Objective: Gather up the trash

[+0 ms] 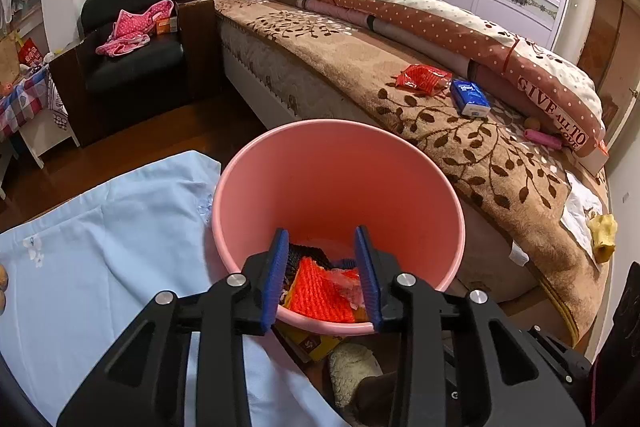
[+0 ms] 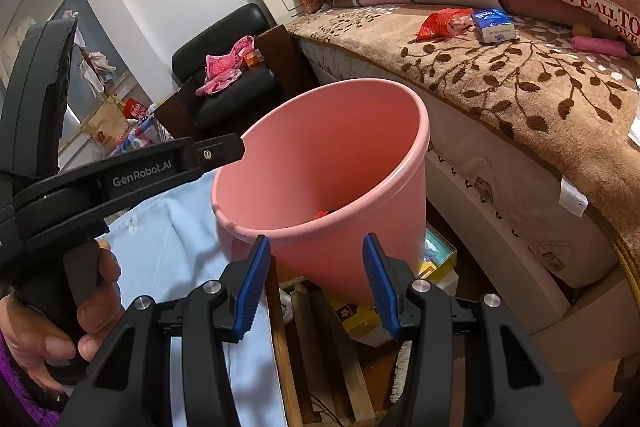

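Pink plastic bucket [image 1: 336, 195] beside bed [image 1: 460, 147], orange knit scrap [image 1: 320, 295] and wrappers lying inside. Left tool [image 1: 326, 279] over its rim, jaws apart, empty. Right tool [image 2: 316, 283] open, near the bucket's outside wall. Crinkly red wrapper [image 1: 420, 77] and blue tissue pack [image 1: 470, 98] on fuzzy leaf-pattern blanket.

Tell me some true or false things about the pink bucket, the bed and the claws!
1. The pink bucket has trash inside. True.
2. The left claw is squeezing something. False: it is open above the bucket, holding nothing.
3. A red wrapper lies on the bed beside a blue box. True.
4. The right claw holds the bucket's rim. False: it is open and holds nothing.
5. The black chair is bare. False: pink cloth lies on it.
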{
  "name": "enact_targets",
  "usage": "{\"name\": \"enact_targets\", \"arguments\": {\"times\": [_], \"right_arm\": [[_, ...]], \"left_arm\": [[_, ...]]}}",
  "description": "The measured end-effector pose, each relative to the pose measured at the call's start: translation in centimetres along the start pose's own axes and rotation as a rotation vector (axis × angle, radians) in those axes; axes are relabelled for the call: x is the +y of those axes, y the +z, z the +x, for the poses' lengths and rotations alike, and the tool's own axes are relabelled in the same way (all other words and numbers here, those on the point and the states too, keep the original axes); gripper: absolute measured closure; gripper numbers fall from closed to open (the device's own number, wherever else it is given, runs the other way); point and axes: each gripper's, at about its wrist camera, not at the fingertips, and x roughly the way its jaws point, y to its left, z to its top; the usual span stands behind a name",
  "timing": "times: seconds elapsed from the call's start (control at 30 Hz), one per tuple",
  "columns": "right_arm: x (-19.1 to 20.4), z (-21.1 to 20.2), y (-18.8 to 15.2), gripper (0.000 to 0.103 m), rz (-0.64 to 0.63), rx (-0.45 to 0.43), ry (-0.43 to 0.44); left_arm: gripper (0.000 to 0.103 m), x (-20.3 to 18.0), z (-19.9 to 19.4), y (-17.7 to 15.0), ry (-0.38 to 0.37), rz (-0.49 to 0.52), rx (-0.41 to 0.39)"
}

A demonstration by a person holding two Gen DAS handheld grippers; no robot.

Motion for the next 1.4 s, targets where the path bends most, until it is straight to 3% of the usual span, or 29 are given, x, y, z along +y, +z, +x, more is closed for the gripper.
{"name": "enact_targets", "arguments": {"times": [0.2, 0.37, 0.67, 0.87, 1.4], "right_arm": [[0.4, -0.3, 0.0, 0.055, -0.009, -0.006, 0.001], [1.1, -0.7, -0.2, 0.055, -0.022, -0.009, 0.004], [3.3, -1.5, -0.6, 0.055, -0.070, -0.013, 0.005], [4.8, -1.8, -1.0, 0.055, -0.100, -0.009, 0.004], [8.0, -1.8, -1.6, 0.055, -0.166, 0.002, -0.011]], "left_arm": [[0.067, 0.2, -0.9, -0.2, 0.033, -0.005, -0.034], [0.067, 0.5, -2.3, -0.6, 0.108, 0.030, -0.068], [0.067, 2.3, -5.5, -1.9, 0.101, -0.018, -0.109], [0.067, 3.3, -7.3, -3.0, 0.154, -0.056, -0.131], [0.067, 5.9, -9.5, -4.1, 0.159, -0.129, -0.124]]}}
